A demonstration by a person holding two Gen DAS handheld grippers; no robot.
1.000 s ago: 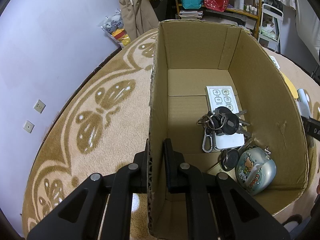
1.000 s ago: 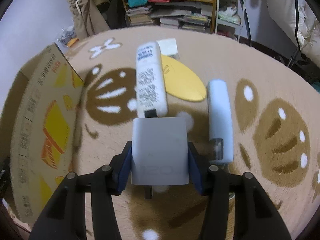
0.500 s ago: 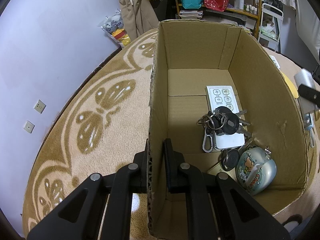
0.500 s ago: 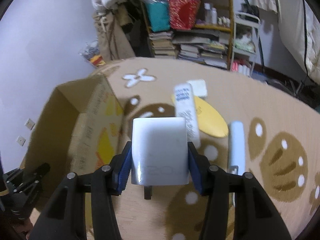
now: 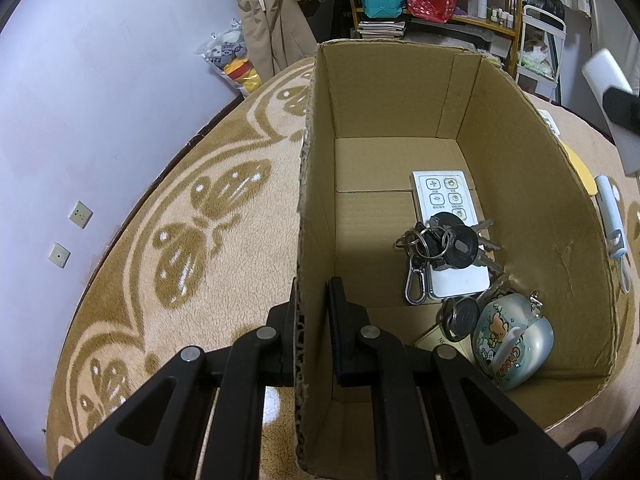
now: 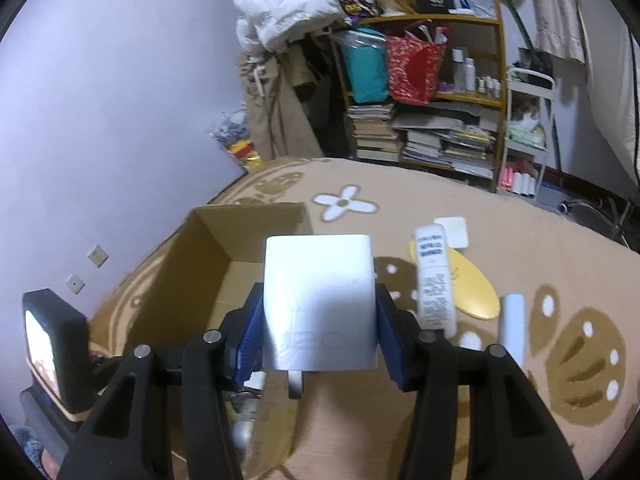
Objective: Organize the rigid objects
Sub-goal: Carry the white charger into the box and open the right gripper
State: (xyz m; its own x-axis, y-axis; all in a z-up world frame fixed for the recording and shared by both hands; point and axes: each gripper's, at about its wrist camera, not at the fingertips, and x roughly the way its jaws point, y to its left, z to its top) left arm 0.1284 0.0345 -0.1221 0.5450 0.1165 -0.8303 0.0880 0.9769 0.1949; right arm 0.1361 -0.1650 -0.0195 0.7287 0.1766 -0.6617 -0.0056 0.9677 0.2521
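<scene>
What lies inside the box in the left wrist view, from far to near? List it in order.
White remote → bunch of keys → round cartoon case, all on the floor of the cardboard box, whose near wall the left gripper pinches.

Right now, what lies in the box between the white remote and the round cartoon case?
In the left wrist view, a key bunch lies across the remote, with another black key fob against the case.

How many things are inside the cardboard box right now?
4 that I can see in the cardboard box: a white remote, a key bunch lying on it, a round cartoon case in the near corner, and a tan card partly hidden beside it.
</scene>
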